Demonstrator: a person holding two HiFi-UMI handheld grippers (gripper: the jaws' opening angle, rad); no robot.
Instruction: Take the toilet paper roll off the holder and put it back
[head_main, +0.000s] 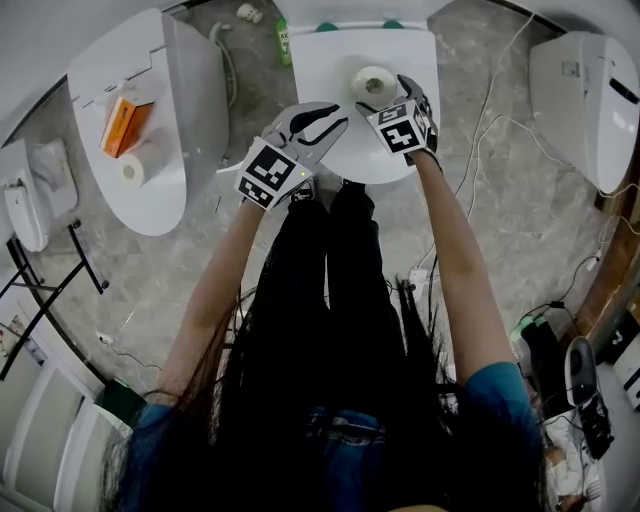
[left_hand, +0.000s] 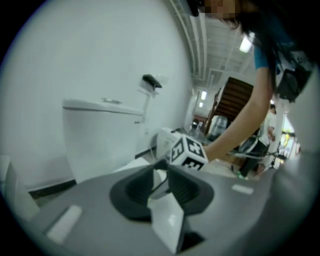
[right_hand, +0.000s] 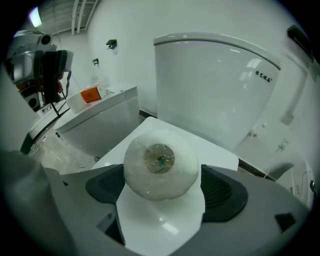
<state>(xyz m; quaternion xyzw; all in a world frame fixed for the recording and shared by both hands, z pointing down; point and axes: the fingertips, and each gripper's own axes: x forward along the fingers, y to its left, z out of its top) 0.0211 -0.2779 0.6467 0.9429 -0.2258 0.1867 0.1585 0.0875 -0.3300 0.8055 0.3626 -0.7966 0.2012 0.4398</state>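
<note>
toilet paper roll (head_main: 374, 82) stands on end on the closed toilet lid (head_main: 330, 58), between the wide-spread jaws of the right hand-held gripper (right_hand: 161, 176), apparently unpressed. left hand-held gripper (left_hand: 159, 181) closed, empty. this fits a roll just let go or one about to be gripped.

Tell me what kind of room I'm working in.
Likely a bathroom-fixture showroom or test space: three toilets side by side, loose cables across the stone-look floor, a toilet paper roll on the middle one.
</note>
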